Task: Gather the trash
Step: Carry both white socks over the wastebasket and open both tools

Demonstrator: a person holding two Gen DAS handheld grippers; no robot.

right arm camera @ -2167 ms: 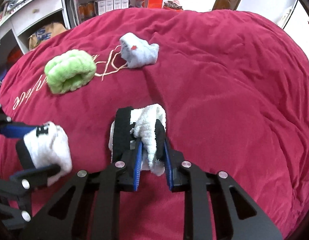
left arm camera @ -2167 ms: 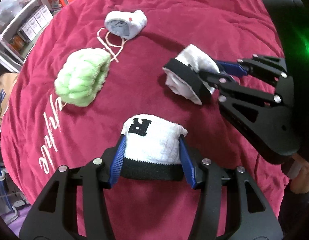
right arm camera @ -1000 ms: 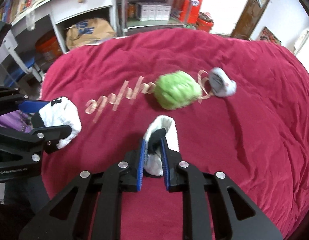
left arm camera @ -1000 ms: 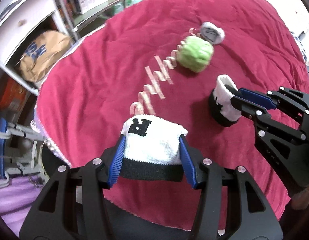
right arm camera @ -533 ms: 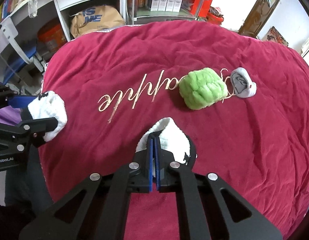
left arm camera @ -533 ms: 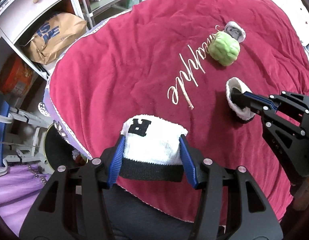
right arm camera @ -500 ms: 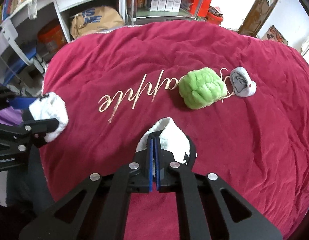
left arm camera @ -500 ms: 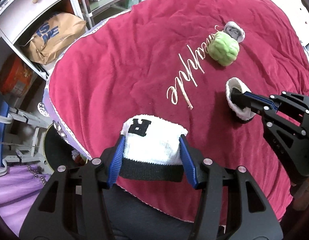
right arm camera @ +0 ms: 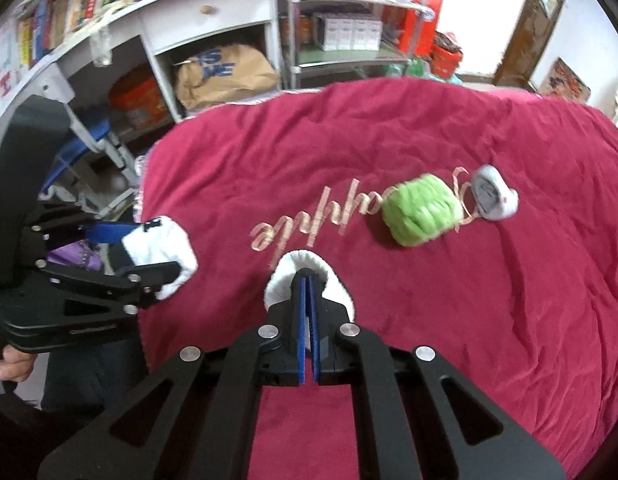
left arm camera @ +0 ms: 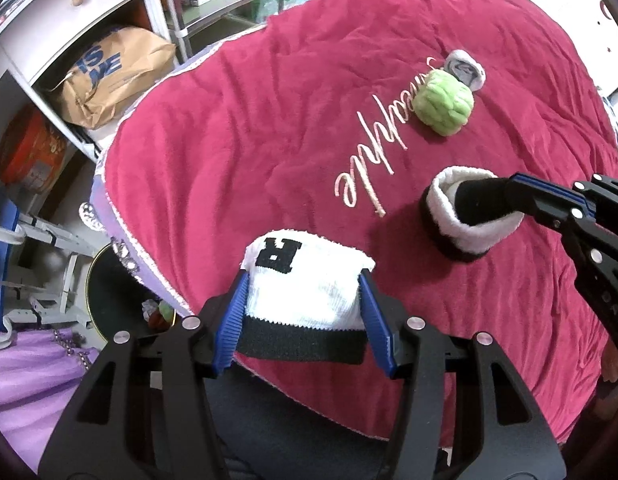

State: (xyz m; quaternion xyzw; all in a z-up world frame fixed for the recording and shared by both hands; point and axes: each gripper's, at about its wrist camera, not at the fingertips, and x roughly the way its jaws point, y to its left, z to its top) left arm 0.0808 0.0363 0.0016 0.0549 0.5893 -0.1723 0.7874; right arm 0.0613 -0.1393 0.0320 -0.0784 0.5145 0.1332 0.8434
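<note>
On the left, left gripper [left arm camera: 303, 312] clamped with blue pads set fairly wide around a rolled white sock with a black R [left arm camera: 305, 280], held above the near edge of the red blanket [left arm camera: 237, 128]. To the right, right gripper [right arm camera: 307, 312] pinched nearly closed on the rim of a white-and-black rolled sock [right arm camera: 309, 276], just above the blanket. Farther right on the blanket, a green fuzzy bundle [right arm camera: 421, 208] touching a grey sock roll [right arm camera: 491, 198].
</note>
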